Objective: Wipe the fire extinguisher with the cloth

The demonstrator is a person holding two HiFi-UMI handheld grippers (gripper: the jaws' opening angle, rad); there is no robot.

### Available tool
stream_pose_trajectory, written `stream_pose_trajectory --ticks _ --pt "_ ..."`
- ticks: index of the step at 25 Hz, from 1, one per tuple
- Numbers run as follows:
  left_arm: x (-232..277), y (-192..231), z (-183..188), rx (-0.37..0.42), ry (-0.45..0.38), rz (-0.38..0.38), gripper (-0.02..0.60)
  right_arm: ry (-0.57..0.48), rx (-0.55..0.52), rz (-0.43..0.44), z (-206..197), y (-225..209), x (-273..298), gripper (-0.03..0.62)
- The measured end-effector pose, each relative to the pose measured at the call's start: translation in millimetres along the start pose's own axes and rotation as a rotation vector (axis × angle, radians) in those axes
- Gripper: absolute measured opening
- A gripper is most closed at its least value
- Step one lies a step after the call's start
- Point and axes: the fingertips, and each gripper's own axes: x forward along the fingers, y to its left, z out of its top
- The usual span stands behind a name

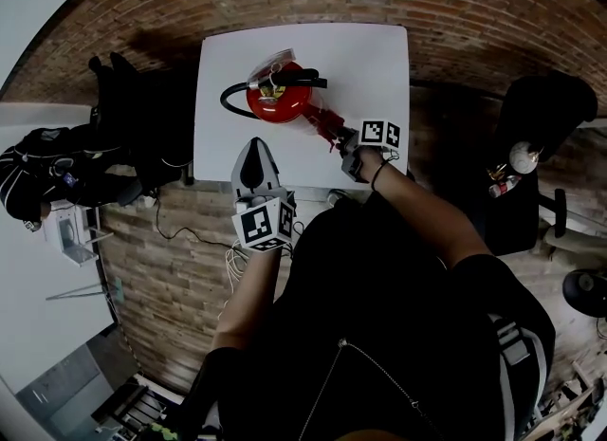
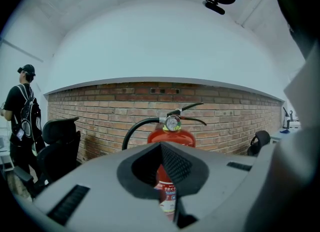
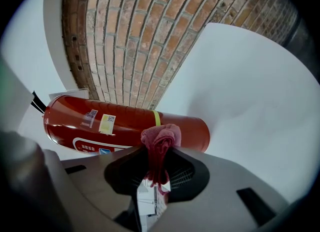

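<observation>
Fire extinguisher (image 1: 278, 98) upright on table (image 1: 370, 60), axis vertical; cloth (image 3: 160, 141) in right tongs (image 3: 160, 152).

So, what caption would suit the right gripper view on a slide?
Right gripper clamps a pink cloth at the side of a red fire extinguisher on a white table.

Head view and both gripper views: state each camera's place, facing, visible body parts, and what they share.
Head view: on head, steeply down at table, fire extinguisher; arms, left gripper, right gripper show.
Left gripper view: rides that gripper, level at extinguisher; shut jaws.
Right gripper view: faces its side; jaws clamp cloth.
All share the extinguisher.
</observation>
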Motion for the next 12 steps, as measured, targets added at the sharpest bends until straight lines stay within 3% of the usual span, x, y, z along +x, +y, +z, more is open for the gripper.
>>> stream_pose_trajectory --ticks 12 --pt "10 14 13 -0.001 -0.038 0.021 0.010 0.019 0.006 0.063 6 50 -21 0.104"
